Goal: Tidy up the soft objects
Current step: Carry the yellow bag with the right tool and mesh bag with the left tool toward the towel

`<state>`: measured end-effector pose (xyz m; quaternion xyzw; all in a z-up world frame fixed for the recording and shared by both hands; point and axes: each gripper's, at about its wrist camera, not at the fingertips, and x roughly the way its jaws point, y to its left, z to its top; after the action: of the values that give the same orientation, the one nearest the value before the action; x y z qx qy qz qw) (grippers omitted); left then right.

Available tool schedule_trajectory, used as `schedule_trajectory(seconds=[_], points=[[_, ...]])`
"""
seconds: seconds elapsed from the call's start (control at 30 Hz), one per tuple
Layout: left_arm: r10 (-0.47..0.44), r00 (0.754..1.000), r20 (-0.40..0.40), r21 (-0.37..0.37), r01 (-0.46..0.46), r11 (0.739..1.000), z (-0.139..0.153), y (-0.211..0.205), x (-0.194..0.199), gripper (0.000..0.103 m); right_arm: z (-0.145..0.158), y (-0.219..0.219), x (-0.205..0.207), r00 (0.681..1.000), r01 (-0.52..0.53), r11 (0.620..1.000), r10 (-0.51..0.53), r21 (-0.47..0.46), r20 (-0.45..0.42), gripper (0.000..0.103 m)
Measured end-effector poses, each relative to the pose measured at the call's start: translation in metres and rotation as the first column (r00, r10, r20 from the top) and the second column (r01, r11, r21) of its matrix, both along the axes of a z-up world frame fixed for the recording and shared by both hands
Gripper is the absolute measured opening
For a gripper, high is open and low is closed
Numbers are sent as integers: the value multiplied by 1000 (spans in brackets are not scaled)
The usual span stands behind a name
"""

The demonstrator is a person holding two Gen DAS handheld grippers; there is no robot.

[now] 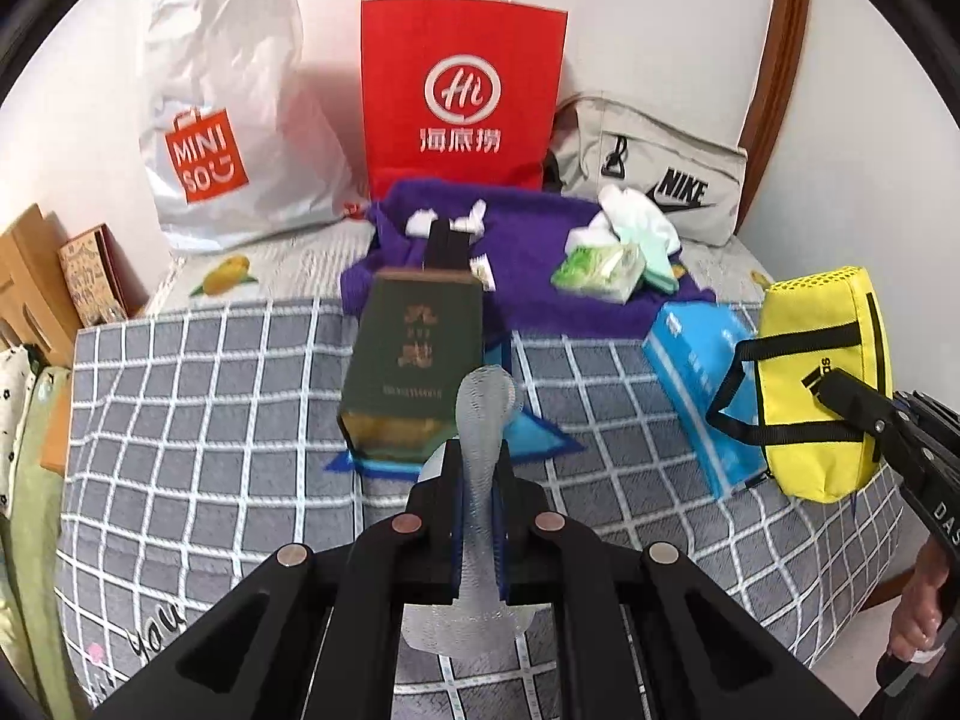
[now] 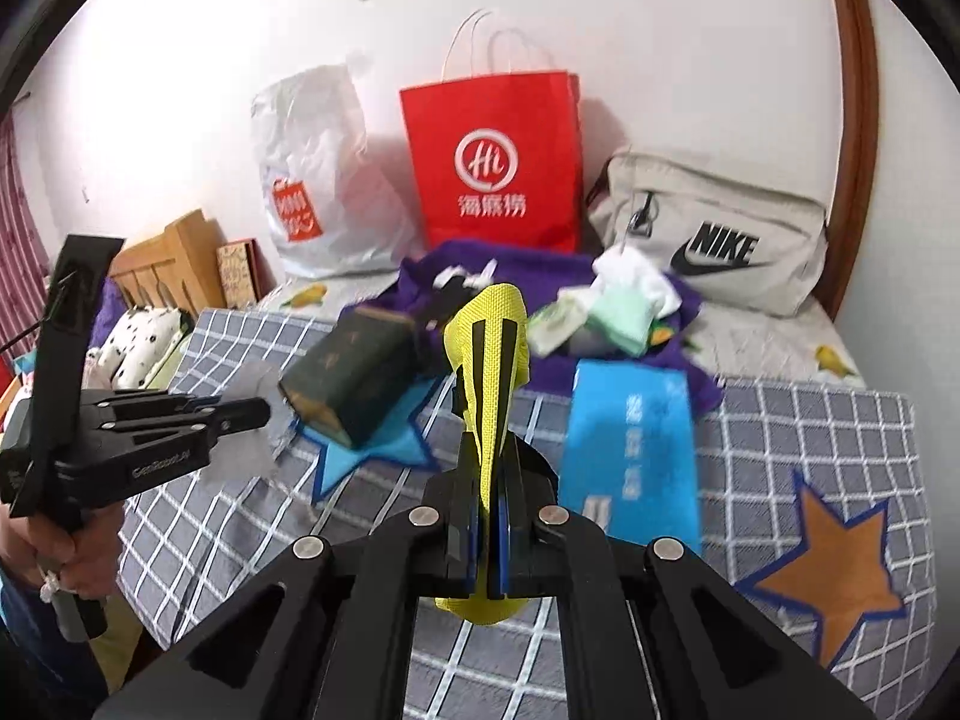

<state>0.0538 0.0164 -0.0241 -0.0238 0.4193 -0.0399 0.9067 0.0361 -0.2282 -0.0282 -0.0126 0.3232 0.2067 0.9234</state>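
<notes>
My left gripper (image 1: 480, 480) is shut on a sheer grey mesh fabric piece (image 1: 483, 414), held above the checked bed cover. My right gripper (image 2: 489, 480) is shut on a yellow bag with black straps (image 2: 489, 354), seen from the side in the left wrist view (image 1: 822, 384). A purple towel (image 1: 528, 252) lies at the back with white cloths (image 1: 636, 216), a green tissue pack (image 1: 600, 267) and a mint cloth on it. A dark green box (image 1: 408, 354) and a blue tissue pack (image 1: 696, 372) lie in front.
A red paper bag (image 1: 462, 96), a white Miniso bag (image 1: 222, 114) and a beige Nike bag (image 1: 654, 174) stand against the wall. A wooden headboard (image 1: 30, 276) is at the left. The left gripper shows in the right wrist view (image 2: 240, 414).
</notes>
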Motion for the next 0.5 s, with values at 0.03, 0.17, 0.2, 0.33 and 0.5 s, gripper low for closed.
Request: schedule_trajectory(seconds=[0.03, 0.17, 0.2, 0.33, 0.5], points=[[4, 1000, 5, 3, -4, 1000, 5, 0, 3, 8, 4, -1, 5, 1000, -1, 1000, 1, 6, 3, 5], [17, 1000, 16, 10, -18, 1000, 15, 1, 13, 8, 13, 1, 19, 1000, -8, 1000, 8, 11, 8, 5], [19, 1000, 18, 10, -19, 1000, 17, 2, 17, 8, 14, 1, 23, 1000, -14, 1000, 14, 13, 7, 5], [26, 999, 26, 17, -26, 1000, 24, 5, 32, 8, 21, 4, 37, 1000, -22, 1000, 21, 22, 11, 5], [37, 999, 32, 21, -38, 999, 29, 8, 54, 8, 31, 7, 59, 999, -22, 1000, 22, 21, 28, 4]])
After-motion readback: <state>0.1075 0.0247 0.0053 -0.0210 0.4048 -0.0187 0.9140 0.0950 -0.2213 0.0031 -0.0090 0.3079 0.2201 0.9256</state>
